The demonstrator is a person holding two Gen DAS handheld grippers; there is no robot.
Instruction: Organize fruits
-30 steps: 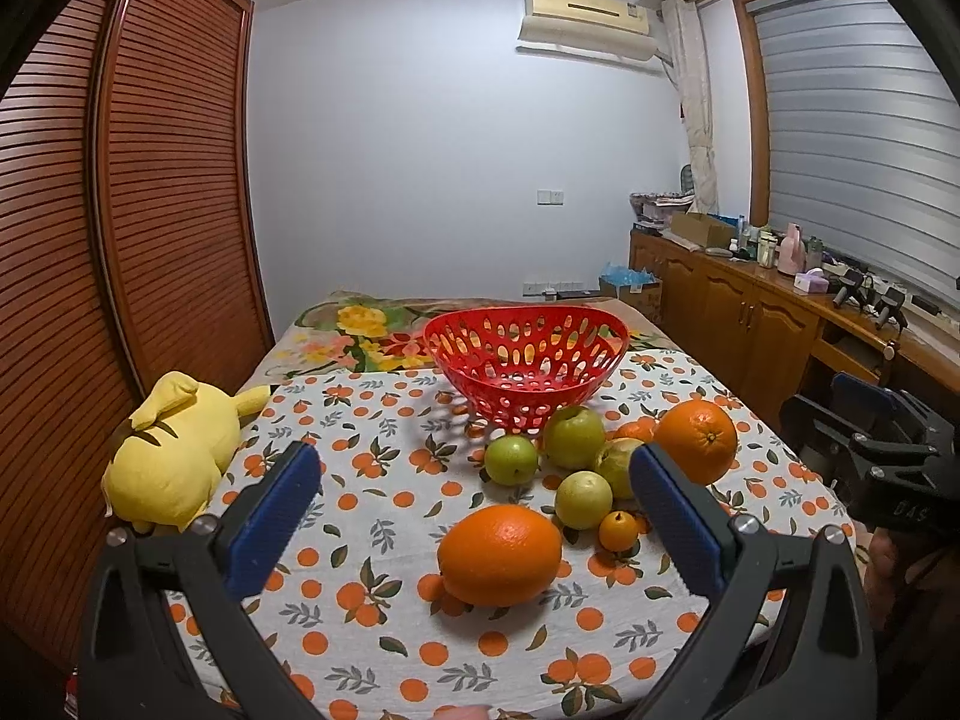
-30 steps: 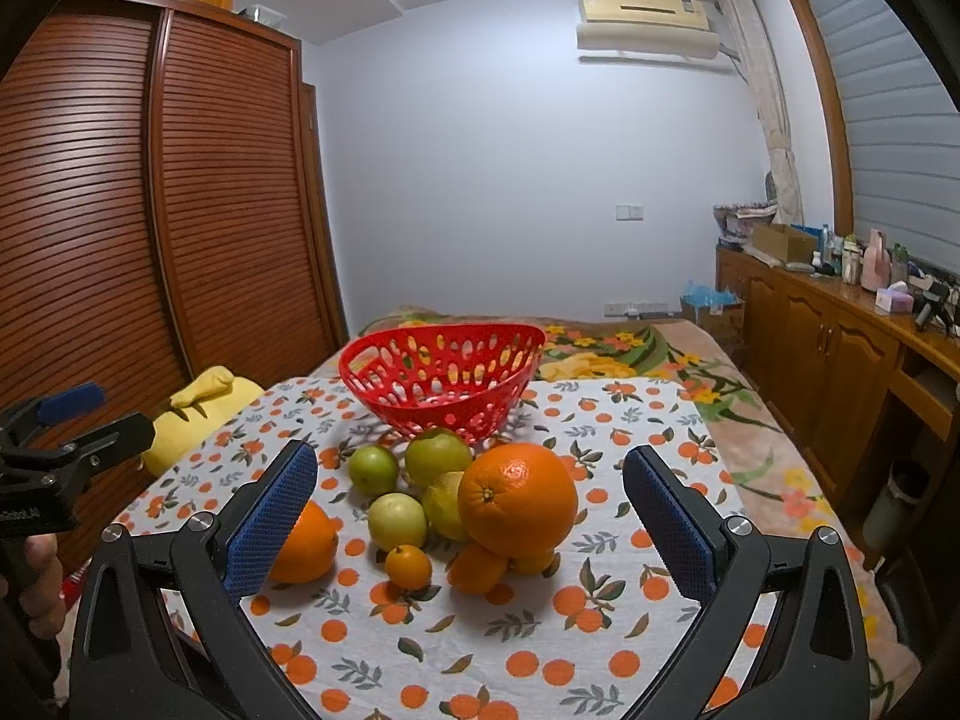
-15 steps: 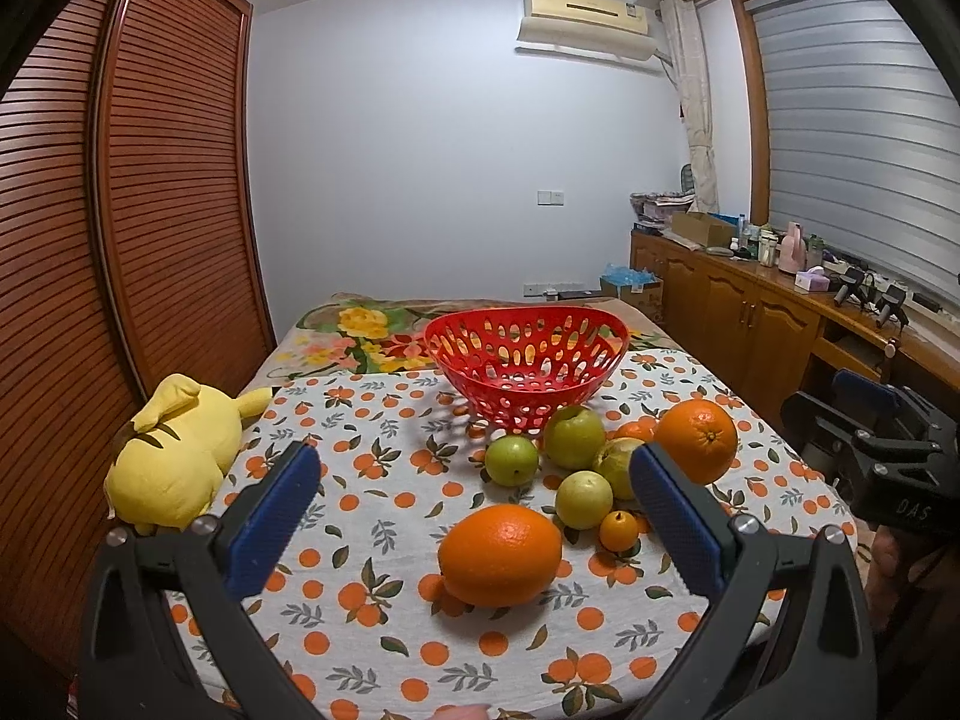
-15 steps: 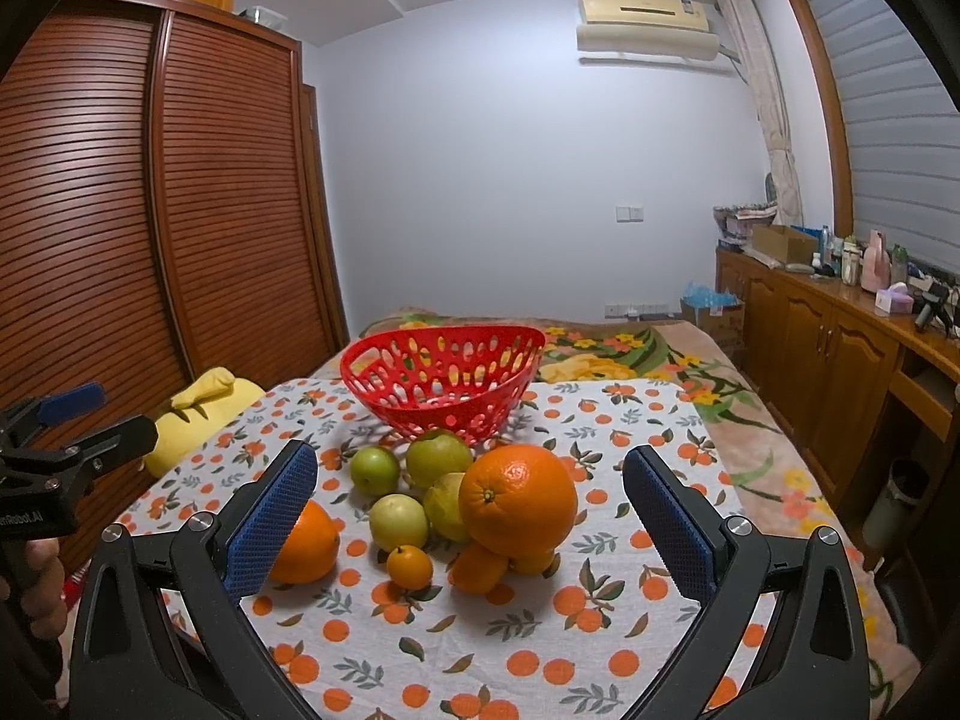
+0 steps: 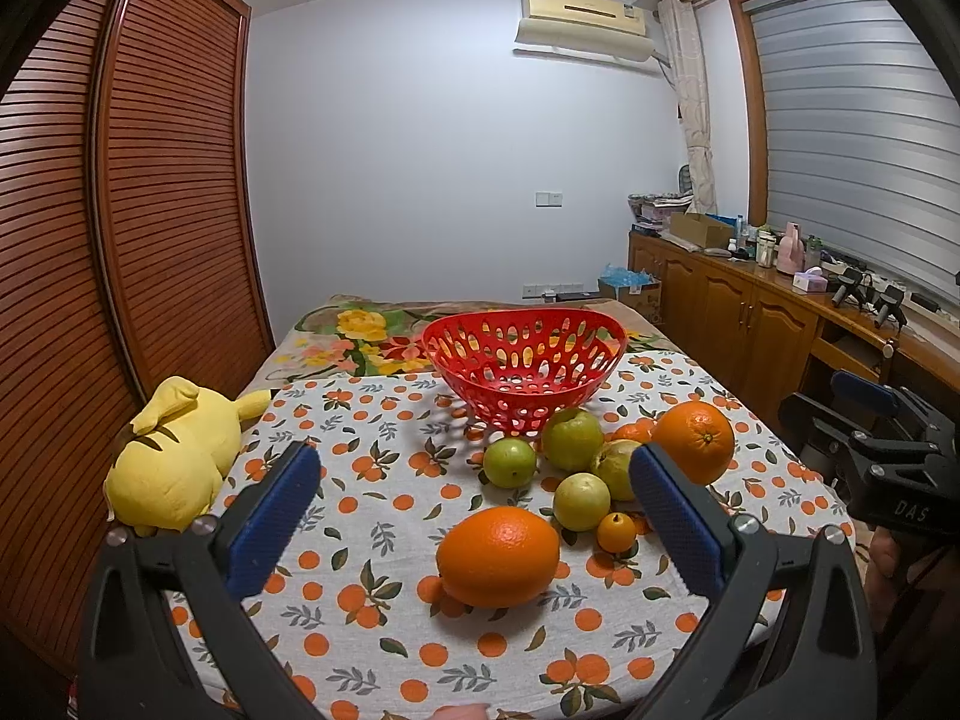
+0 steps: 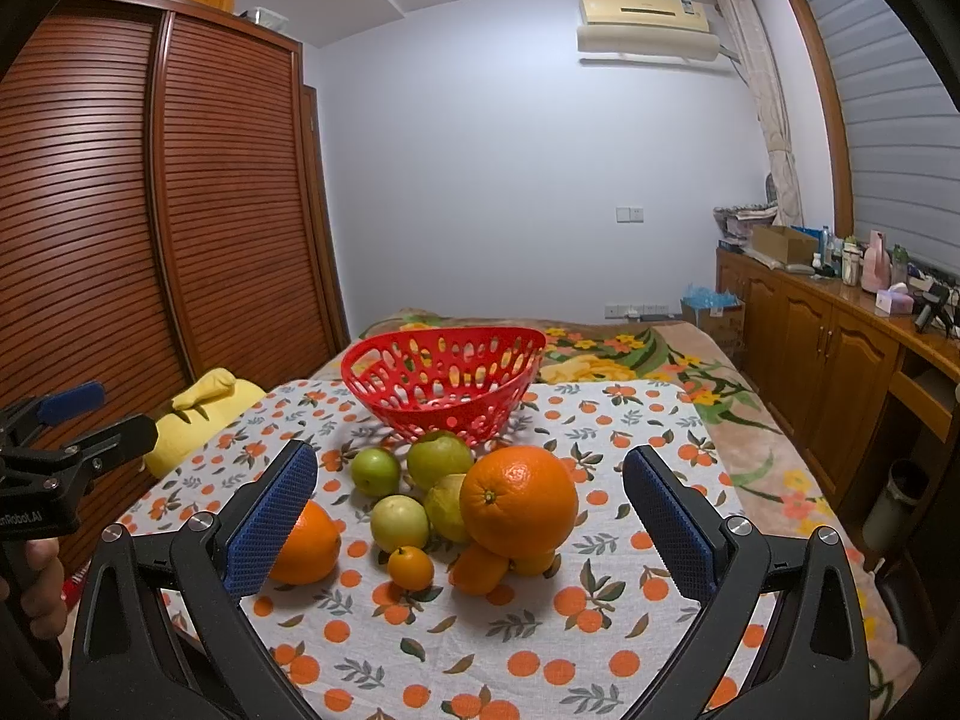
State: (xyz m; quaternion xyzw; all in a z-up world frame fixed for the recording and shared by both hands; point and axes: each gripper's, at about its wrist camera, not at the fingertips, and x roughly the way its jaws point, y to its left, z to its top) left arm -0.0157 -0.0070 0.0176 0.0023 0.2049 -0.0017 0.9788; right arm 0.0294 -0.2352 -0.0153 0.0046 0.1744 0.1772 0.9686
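A red perforated basket (image 5: 523,354) (image 6: 443,372) stands empty at the far side of the table. In front of it lies a cluster of fruit: a big orange (image 5: 497,557) (image 6: 305,543) nearest the left gripper, another big orange (image 5: 693,441) (image 6: 518,501), several green fruits (image 5: 571,439) (image 6: 439,459) and small tangerines (image 5: 616,532) (image 6: 410,567). My left gripper (image 5: 474,516) is open and empty, above the near table edge. My right gripper (image 6: 468,516) is open and empty, facing the cluster.
The table wears an orange-print cloth (image 5: 372,612). A yellow plush toy (image 5: 171,456) (image 6: 198,408) lies at its left edge. A slatted wooden wardrobe (image 5: 120,240) stands left, wooden cabinets (image 6: 828,348) right, a flowered bed (image 6: 612,354) behind the table.
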